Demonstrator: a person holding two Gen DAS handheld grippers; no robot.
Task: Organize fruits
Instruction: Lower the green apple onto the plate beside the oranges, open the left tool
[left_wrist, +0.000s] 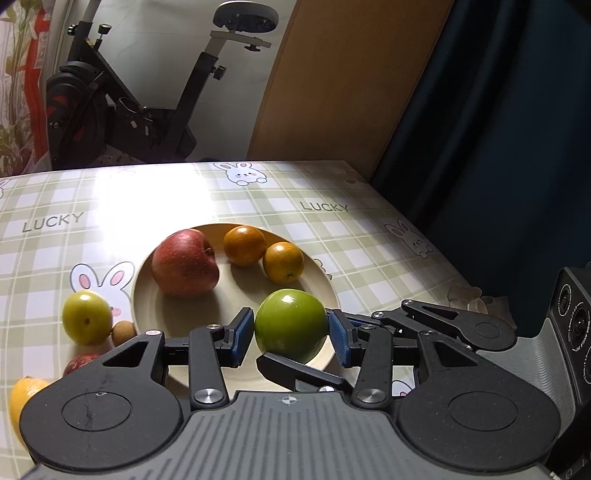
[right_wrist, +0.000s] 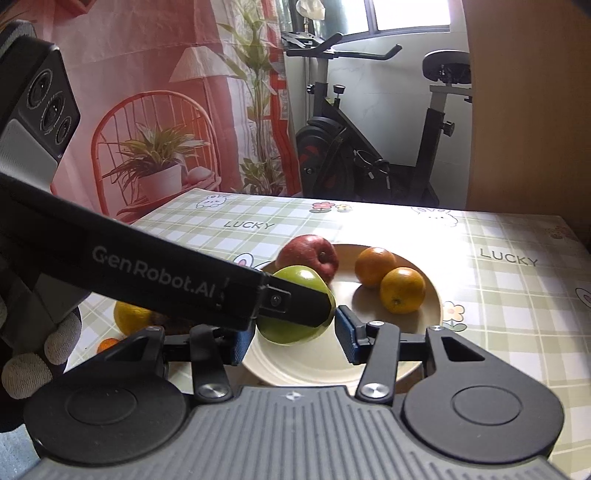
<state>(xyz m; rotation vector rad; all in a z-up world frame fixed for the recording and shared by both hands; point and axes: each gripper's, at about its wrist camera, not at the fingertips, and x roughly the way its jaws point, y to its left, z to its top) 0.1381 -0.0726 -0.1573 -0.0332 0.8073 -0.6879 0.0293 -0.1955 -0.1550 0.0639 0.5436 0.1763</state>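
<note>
On the plate's (left_wrist: 146, 295) six o'clock rim, a green apple (left_wrist: 291, 325) is flanked by the spread pads of the left gripper (left_wrist: 291, 334), neither pad clearly touching. The right gripper (right_wrist: 295, 338) is likewise held open just beside it. A red apple (left_wrist: 184, 263) and two oranges (left_wrist: 244, 245) are seen at twelve o'clock.

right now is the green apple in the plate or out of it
In. The green apple sits at the near edge of the plate, between the left gripper's open jaws, with a gap showing at each pad.
</note>
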